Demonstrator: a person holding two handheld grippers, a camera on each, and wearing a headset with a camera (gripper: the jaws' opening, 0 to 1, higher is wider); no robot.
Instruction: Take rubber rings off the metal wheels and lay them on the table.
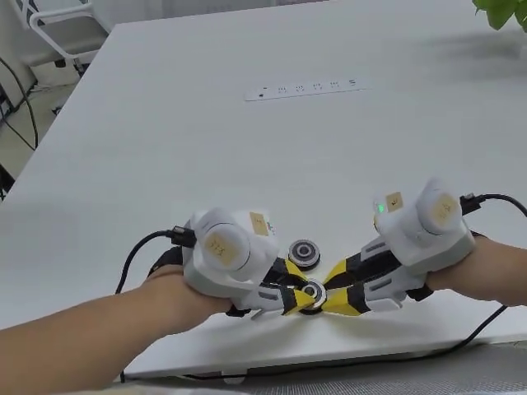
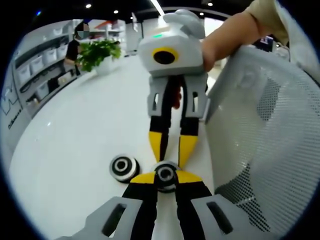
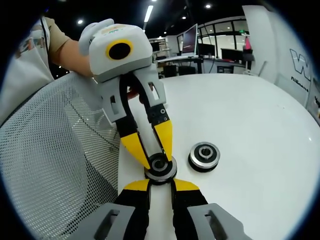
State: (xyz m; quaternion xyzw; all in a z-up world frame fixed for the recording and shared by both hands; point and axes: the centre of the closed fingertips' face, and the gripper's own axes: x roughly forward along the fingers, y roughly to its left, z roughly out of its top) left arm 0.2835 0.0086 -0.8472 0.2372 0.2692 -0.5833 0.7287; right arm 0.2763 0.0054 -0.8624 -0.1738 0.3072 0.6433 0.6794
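Observation:
A metal wheel [image 1: 312, 290] with a black rubber ring hangs just above the table's near edge, between both grippers. My left gripper [image 1: 298, 298] comes in from the left, and its yellow tips clamp the wheel [image 2: 166, 175] on both sides. From the right, my right gripper [image 1: 328, 298] has its tips pinched on the opposite rim of that wheel [image 3: 161, 168]. In the left gripper view the right gripper [image 2: 172, 150] reaches down from above. In the right gripper view the left gripper [image 3: 156, 156] does the same. A second wheel [image 1: 304, 253] with its ring on lies flat on the table just behind.
The white table [image 1: 247, 164] stretches far ahead, with a power strip [image 1: 303, 89] at mid-depth and a plant [image 1: 502, 10] at the far right corner. A white mesh chair [image 2: 260, 150] sits close by the table's near edge. Black cables [image 1: 136, 255] trail from both grippers.

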